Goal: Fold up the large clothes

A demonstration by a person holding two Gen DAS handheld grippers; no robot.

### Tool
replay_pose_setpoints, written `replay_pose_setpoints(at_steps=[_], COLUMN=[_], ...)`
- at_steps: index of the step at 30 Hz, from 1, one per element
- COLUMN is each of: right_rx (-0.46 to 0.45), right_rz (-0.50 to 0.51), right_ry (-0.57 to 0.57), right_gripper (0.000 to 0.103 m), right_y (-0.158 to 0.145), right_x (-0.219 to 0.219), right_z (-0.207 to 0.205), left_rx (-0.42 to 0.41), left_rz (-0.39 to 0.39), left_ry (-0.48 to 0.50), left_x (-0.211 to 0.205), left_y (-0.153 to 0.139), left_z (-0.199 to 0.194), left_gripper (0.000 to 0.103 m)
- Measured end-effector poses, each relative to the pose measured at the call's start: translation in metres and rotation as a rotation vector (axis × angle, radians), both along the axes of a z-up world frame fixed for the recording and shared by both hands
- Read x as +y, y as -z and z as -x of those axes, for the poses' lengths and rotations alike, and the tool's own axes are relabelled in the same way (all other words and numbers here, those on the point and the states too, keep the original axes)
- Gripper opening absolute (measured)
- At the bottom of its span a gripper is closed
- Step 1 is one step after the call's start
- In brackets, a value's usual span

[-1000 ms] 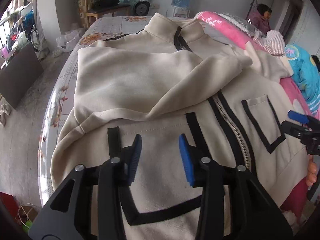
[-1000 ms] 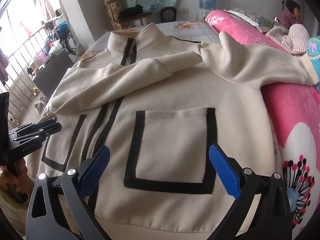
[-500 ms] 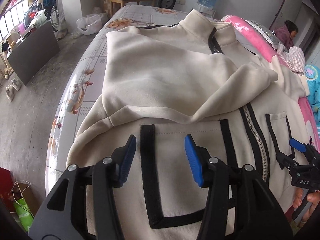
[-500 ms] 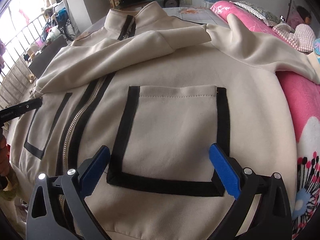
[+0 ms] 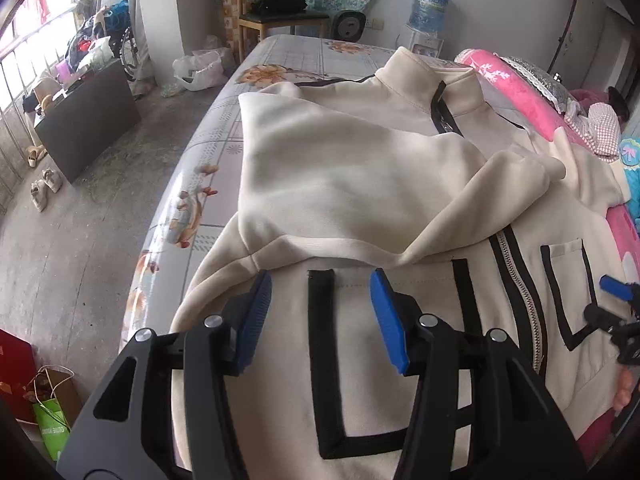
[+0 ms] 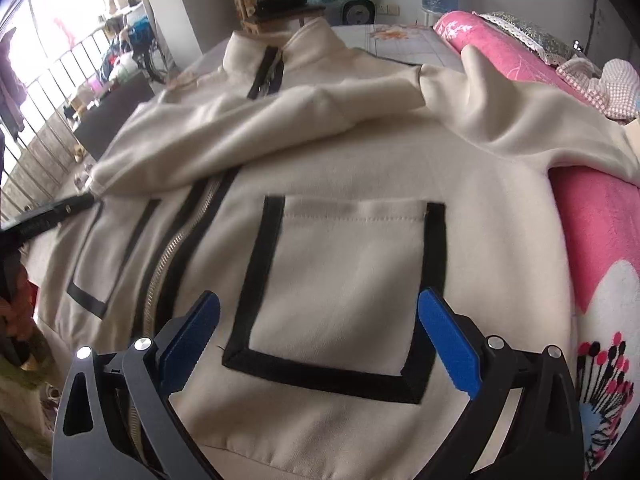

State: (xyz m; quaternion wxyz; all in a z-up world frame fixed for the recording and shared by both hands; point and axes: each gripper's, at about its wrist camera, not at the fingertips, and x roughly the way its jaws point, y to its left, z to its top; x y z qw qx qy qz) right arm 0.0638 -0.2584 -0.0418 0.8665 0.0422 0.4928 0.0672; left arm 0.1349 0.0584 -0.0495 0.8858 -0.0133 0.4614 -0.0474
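two hand-held grippers [image 5: 320, 312] [image 6: 318, 340], tilted down, jaws apart, over jacket [image 6: 360, 184]

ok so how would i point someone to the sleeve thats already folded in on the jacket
Find the bed and the cream jacket spread over it. The folded sleeve lies across the chest, just above the black-trimmed pockets. The other sleeve trails off sideways onto the pink blanket.

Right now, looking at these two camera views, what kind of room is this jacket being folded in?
Most likely a lived-in bedroom at home. The cream jacket lies spread on a bed with a floral sheet, a pink blanket sits beside it, and a water dispenser stands by the far wall.
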Motion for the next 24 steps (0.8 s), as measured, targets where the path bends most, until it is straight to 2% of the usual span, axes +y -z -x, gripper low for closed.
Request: replay_pose_setpoints(at_steps=[4, 8, 10, 13, 14, 16, 17, 21, 24], right_rx=[-0.06, -0.042, -0.038, -0.027, -0.017, 0.019, 0.045, 0.147, 0.186], right_rz=[-0.138, -0.223, -0.227, -0.214, -0.218, -0.241, -0.246, -0.139, -0.041], right_ry=[0.0, 0.042, 0.043, 0.023, 0.006, -0.059, -0.102, -0.189, -0.203], right_gripper=[0.097, 0.095, 0.089, 0.073, 0.066, 0.059, 0.051, 0.036, 0.034], right_y=[-0.033, -0.042, -0.045, -0.048, -0.048, -0.043, -0.037, -0.005, 0.009], right_x=[-0.016, -0.027, -0.024, -0.01, -0.002, 0.022, 0.037, 0.083, 0.091], right_z=[-0.019, -0.061, -0.084, -0.124, -0.137, -0.164, -0.178, -0.212, -0.199], left_rx=[-0.012, -0.013, -0.01, 0.008, 0.017, 0.023, 0.019, 0.015, 0.014], left_rz=[-0.034, -0.028, -0.013, 0.017, 0.022, 0.028, 0.027, 0.032, 0.043], left_ry=[-0.035, -0.068, -0.083, -0.099, -0.104, -0.108, -0.108, -0.114, -0.117], left_x=[0.01, 0.022, 0.029, 0.037, 0.039, 0.041, 0.04, 0.041, 0.042], left_y=[0.002, 0.006, 0.009, 0.016, 0.019, 0.023, 0.023, 0.024, 0.024], left_z=[0.007, 0.008, 0.008, 0.01, 0.01, 0.011, 0.011, 0.01, 0.009], left_gripper=[0.049, 0.049, 0.049, 0.047, 0.047, 0.046, 0.046, 0.046, 0.046])
